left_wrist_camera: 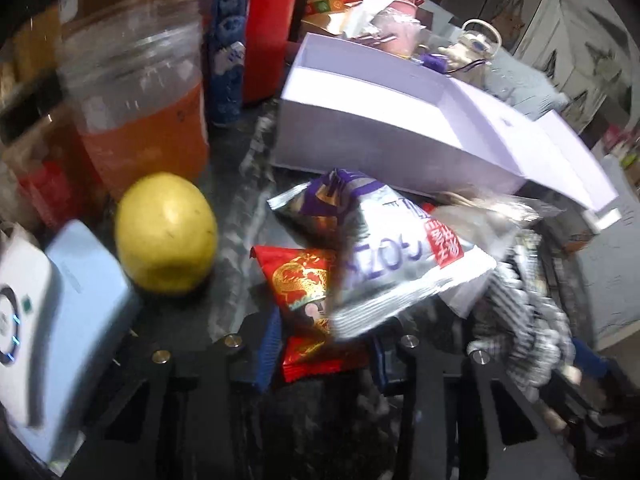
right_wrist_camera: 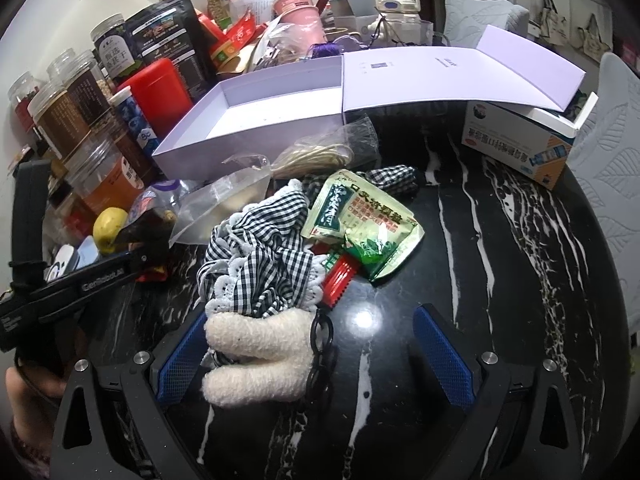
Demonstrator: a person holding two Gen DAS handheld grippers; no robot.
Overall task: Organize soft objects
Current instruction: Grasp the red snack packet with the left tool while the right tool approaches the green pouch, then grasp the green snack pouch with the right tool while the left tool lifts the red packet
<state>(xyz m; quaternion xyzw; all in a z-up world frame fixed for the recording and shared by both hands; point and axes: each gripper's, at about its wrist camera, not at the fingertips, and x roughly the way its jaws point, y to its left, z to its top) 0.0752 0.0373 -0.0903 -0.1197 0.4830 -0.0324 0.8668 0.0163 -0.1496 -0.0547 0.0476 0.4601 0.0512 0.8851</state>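
In the left wrist view my left gripper [left_wrist_camera: 324,354] is shut on a red dragon-print sachet [left_wrist_camera: 304,284], with a silver and purple snack packet [left_wrist_camera: 396,252] lying over it. An open lilac box [left_wrist_camera: 384,120] stands just beyond. In the right wrist view my right gripper [right_wrist_camera: 316,350] is open over the black marble table [right_wrist_camera: 500,240]. A white fluffy piece [right_wrist_camera: 260,356] and a black-and-white checked cloth [right_wrist_camera: 260,256] lie by its left finger. A green sachet [right_wrist_camera: 360,224] and a red comb [right_wrist_camera: 340,280] lie further ahead. The lilac box [right_wrist_camera: 248,120] is empty at the back. The left gripper's body [right_wrist_camera: 100,276] shows at the left.
A yellow fruit [left_wrist_camera: 166,232], an orange-filled jar [left_wrist_camera: 140,112], a blue tube [left_wrist_camera: 228,52], a red case [left_wrist_camera: 272,28] and a pale blue device [left_wrist_camera: 80,280] crowd the left. Jars [right_wrist_camera: 60,112], clear bags [right_wrist_camera: 224,204] and a medicine carton [right_wrist_camera: 520,144] ring the table.
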